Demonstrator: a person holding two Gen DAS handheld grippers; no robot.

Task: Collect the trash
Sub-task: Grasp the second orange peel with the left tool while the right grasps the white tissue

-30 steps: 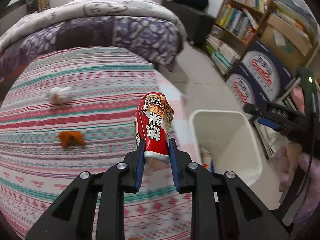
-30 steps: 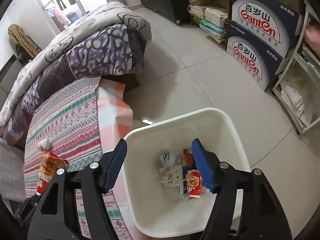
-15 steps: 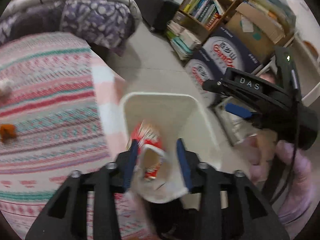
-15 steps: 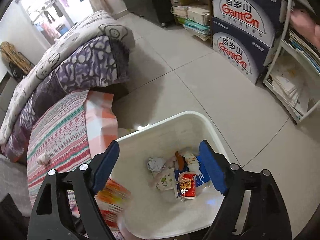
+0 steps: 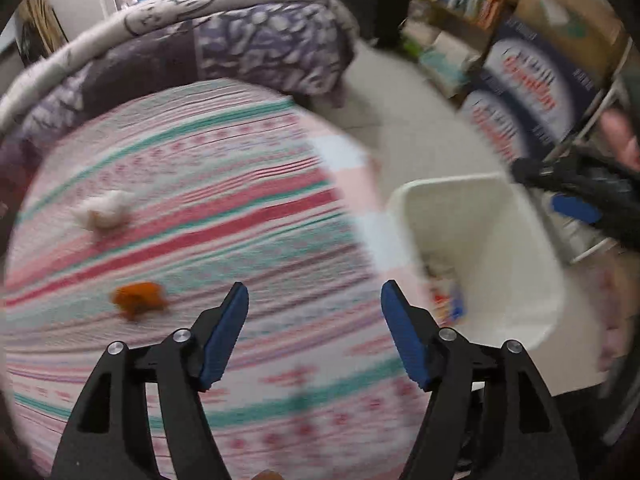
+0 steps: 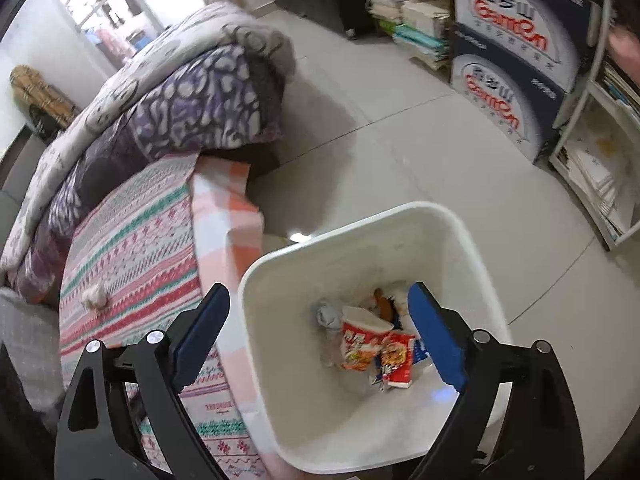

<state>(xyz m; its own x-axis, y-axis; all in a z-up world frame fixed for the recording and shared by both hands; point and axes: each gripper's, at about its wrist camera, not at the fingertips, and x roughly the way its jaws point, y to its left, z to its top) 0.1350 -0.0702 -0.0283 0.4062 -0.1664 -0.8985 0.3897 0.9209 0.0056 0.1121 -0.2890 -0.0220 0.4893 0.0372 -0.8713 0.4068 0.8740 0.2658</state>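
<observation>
Trash: orange scrap (image 5: 138,300) and white wad (image 5: 104,212) lie ahead-left of the left gripper (image 5: 314,304), jaws wide, empty; the right gripper (image 6: 318,312), likewise agape and empty, hangs over the bin (image 6: 472,236), ready.

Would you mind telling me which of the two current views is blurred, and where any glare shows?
Left wrist view: motion-smeared throughout; the orange scrap and white wad are soft, only the left claw is crisp. Right wrist view: sharp, with a small glare spot on the floor behind the bin.
</observation>
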